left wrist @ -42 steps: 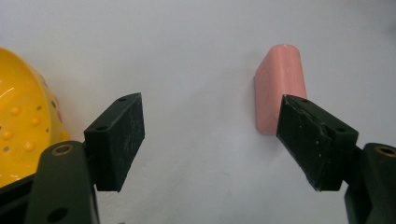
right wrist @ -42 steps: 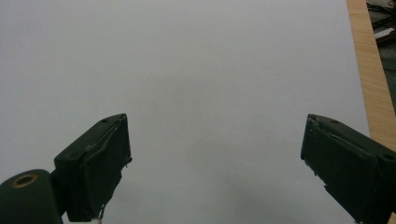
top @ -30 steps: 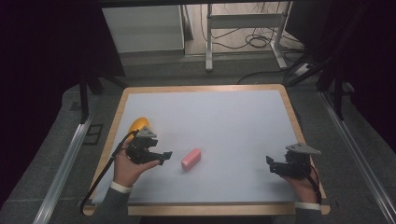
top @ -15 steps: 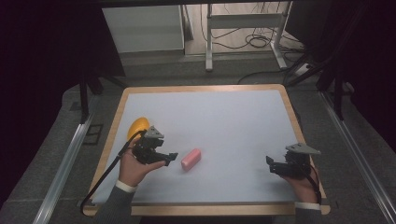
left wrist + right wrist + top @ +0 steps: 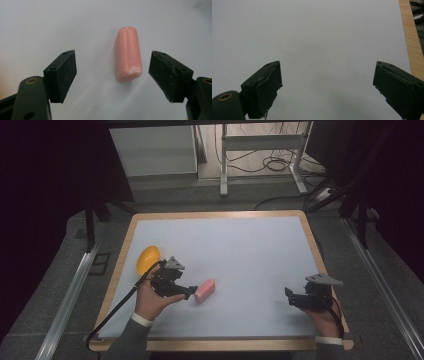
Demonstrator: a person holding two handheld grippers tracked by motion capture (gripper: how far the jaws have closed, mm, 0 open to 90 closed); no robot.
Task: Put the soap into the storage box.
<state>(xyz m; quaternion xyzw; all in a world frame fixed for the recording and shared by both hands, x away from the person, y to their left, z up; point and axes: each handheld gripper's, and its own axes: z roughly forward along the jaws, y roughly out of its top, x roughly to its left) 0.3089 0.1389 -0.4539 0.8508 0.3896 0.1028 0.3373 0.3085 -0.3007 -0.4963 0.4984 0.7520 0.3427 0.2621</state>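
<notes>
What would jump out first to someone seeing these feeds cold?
Most striking is the pink block, lying on the white table top just ahead of the left gripper, whose jaws stand open on either side of its near end without touching it. Next comes the yellow rounded object at the table's left edge, just behind that hand. The right gripper waits open near the right edge, over bare surface.

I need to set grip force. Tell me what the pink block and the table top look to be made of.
Pink block: probably soft rubber or foam, like an eraser; matte, rounded edges, whitish scuffs at its near end. Table top: a smooth, matte pale sheet, perhaps laminate or paper, framed by a light wooden rim with visible grain.
</notes>
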